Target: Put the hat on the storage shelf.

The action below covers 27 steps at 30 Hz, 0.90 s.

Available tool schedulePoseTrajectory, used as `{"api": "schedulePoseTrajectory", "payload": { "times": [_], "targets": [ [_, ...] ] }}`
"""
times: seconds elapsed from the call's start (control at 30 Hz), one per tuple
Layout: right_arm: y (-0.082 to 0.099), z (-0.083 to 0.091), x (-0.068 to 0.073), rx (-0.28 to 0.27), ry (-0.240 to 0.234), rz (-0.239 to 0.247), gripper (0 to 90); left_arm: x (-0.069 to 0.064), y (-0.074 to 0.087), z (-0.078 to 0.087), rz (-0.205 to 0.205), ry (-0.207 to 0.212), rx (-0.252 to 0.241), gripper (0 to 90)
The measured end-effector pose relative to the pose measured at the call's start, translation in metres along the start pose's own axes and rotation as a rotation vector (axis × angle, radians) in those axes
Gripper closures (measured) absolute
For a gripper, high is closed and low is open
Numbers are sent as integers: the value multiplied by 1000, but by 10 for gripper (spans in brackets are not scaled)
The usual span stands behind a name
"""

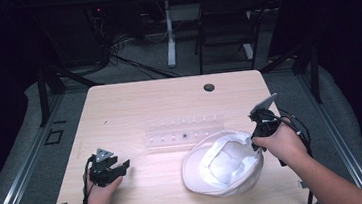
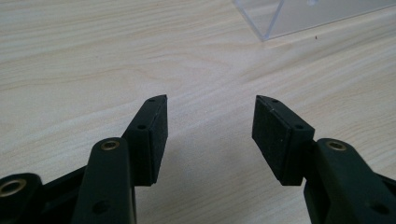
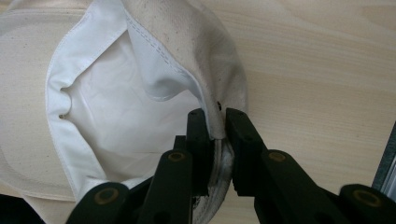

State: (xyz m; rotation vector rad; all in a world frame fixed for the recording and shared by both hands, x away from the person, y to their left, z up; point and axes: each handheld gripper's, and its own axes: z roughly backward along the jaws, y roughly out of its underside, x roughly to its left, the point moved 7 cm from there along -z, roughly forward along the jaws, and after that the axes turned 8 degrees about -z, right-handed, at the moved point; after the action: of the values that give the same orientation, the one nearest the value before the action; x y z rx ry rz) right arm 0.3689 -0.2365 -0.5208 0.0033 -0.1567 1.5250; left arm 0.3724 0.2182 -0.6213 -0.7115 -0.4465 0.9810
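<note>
A white cloth cap point(image 1: 223, 163) lies upside down on the wooden table point(image 1: 169, 103), its lining point(image 3: 116, 93) facing up. My right gripper point(image 1: 256, 142) pinches the cap's right rim point(image 3: 215, 93); in the right gripper view the jaws are shut on the cream fabric edge point(image 3: 215, 122). My left gripper point(image 1: 120, 167) rests low over the table's front left, well left of the cap. Its fingers point(image 2: 154, 135) stand apart with bare wood between them, so my left gripper point(image 2: 210, 116) is open and holds nothing.
A clear plastic rack point(image 1: 184, 131) lies across the table's middle, just behind the cap; its corner point(image 2: 280, 18) shows ahead of the left gripper. A cable hole point(image 1: 209, 87) sits near the far edge. A black chair point(image 1: 226, 22) and a desk leg point(image 1: 169, 33) stand beyond.
</note>
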Motion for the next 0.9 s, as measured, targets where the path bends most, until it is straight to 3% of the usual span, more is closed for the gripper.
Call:
{"api": "schedulePoseTrajectory", "payload": {
  "times": [0.17,0.37,0.63,0.73,0.9],
  "targets": [
    [-1,7,0,12,19,20,804,0,0,0,3,-1,-2,457],
    [-2,14,3,-2,15,-14,804,0,0,0,-4,0,3,458],
    [-1,21,4,48,8,-16,804,0,0,0,-2,0,2,458],
    [-1,25,6,90,-2,-21,804,-1,0,0,-2,2,3,458],
    [-3,28,9,95,-19,-45,804,-2,1,1,-4,10,14,458]
  ]
}}
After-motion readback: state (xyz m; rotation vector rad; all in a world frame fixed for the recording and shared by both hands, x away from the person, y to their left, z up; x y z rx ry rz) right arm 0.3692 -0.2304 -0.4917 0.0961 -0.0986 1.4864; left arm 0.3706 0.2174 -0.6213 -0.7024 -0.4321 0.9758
